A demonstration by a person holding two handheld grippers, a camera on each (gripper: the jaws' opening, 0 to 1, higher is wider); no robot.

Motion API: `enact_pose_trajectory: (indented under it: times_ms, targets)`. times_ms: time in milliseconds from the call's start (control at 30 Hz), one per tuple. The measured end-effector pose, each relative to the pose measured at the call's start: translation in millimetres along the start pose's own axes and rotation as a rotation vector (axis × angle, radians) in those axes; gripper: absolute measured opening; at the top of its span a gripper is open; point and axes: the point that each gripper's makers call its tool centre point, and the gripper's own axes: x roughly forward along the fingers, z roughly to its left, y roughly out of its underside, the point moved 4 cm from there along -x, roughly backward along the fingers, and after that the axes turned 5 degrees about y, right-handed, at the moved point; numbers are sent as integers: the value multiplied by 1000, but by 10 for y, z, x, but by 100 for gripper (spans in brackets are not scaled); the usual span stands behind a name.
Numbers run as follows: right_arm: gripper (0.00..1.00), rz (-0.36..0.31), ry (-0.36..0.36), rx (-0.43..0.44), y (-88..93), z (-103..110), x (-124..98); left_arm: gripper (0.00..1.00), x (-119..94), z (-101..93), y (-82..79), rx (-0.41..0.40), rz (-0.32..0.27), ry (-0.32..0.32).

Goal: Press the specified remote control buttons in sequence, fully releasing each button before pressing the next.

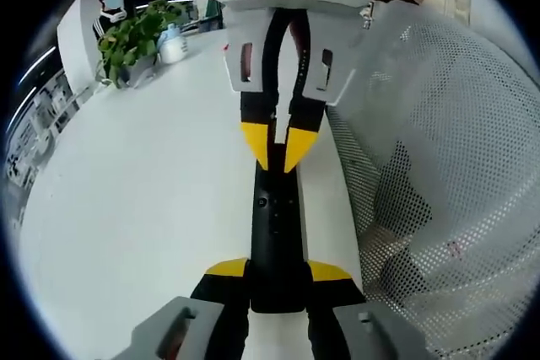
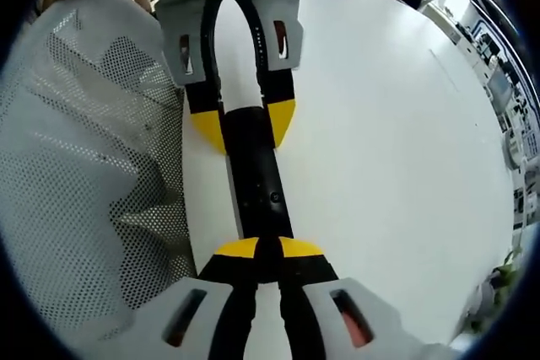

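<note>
Left hand-held gripper (image 1: 274, 271) clamps black remote (image 1: 274, 233) over white surface (image 1: 126, 208); right hand-held gripper (image 2: 257, 249), tips closed together, presses it. Off-centre push risks the wrong button or twisting the remote loose.

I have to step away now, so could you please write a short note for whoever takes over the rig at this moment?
Left hand-held gripper: shut on one end of the black remote, holding it over the white table.
Right hand-held gripper: tips closed together, touching the remote's other end; whether a button is being pressed cannot be told.
White mesh lies along the table edge beside the remote.
Done: remote is held steady between the two grippers.
Left: the button sequence, which cannot be judged from here; release fully between presses.
</note>
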Motion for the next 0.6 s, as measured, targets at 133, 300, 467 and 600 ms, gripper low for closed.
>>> enact_pose_trajectory:
  times_ms: [133,300,467,600]
  targets:
    - [6,3,8,25,13,2,-4,25,2,5,5,-1,-10,0]
    - [6,-113,69,100,67,21,-19,25,4,8,1,-8,-13,4]
    - [6,-152,87,176,87,26,-18,25,7,4,2,1,-6,4]
    - [6,-131,81,154,63,27,-12,25,7,5,2,-2,-7,5]
